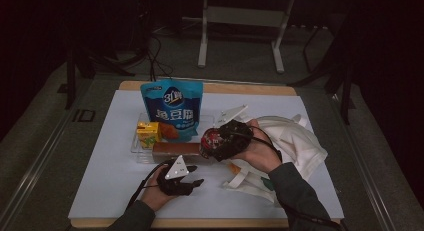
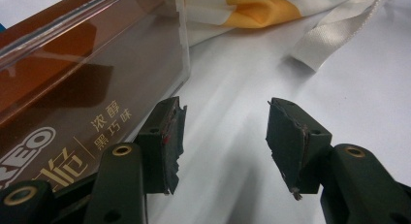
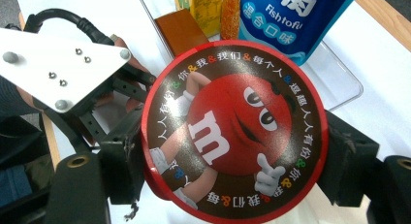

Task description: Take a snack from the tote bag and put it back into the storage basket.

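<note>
Landmark for all positions: clear tray (image 1: pixel 136 150) on the white table sheet (image 1: pixel 110 181).

Right gripper (image 1: pixel 212 143): held just off the tray's right end, raised above the sheet. Its 2 jaws are clamped on a round red M&M's tin (image 1: pixel 210 140), 1 jaw on each side of the rim. In the right gripper view the tin (image 3: pixel 235 129) faces the camera lid-on, with the red character and a ring of printed text, and the right gripper (image 3: pixel 232 151) pinches it left and right.

Left gripper (image 1: pixel 192 177): on the near side of the tray, low over the sheet, grey three-cornered plate on top. In the left gripper view the left gripper (image 2: pixel 225 136) has its jaws apart with bare sheet between them, holding nothing. The left-hand jaw sits just beside the tray's clear wall (image 2: pixel 97 64); cannot tell if it touches.

In the tray:
- brown Oreo box (image 1: pixel 176 148) lying along the near edge; brown Oreo box (image 2: pixel 63 112) seen through the wall.
- yellow drink carton (image 1: pixel 148 133) at the left end, upright.
- blue Fishtofu pouch (image 1: pixel 172 108) standing at the far side.

White tote bag (image 1: pixel 292 138): crumpled, to the right of the tray, beyond the right hand (image 1: pixel 260 151); its strap (image 2: pixel 334 37) lies on the sheet near the left gripper.
</note>
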Tool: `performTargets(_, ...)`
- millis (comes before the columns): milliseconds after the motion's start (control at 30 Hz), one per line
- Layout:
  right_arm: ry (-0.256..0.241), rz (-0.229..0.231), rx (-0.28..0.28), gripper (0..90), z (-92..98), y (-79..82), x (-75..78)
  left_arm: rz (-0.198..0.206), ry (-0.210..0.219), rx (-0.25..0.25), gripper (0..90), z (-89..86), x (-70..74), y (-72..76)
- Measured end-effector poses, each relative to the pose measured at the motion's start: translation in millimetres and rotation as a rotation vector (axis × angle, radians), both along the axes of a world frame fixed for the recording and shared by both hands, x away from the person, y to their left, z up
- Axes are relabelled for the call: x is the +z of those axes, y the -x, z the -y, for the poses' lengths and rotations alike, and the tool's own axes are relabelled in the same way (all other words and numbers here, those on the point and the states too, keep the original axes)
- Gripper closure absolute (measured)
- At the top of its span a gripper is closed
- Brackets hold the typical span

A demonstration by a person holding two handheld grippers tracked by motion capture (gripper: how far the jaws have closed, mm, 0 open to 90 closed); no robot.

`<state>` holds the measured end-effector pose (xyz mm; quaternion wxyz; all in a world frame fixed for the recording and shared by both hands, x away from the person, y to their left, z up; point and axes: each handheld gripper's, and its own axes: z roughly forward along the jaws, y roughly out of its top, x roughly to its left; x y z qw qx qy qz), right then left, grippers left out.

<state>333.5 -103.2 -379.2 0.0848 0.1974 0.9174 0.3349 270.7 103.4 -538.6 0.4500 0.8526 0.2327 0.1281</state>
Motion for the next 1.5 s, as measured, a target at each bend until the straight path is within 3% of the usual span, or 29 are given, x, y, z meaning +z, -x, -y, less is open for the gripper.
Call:
performTargets(533, -0.002, 0.000, -0.001, 25.3, -17.4, -15.7, 2.1, -0.001, 0.001, -0.001, 47.0, -0.2, 0.1, 0.0)
performTargets(1500, 0.008, 0.008, -0.044, 25.3, -25.2, -46.5, 5.1, -0.001, 0.002, -0.002, 47.0, -0.1, 0.1, 0.1)
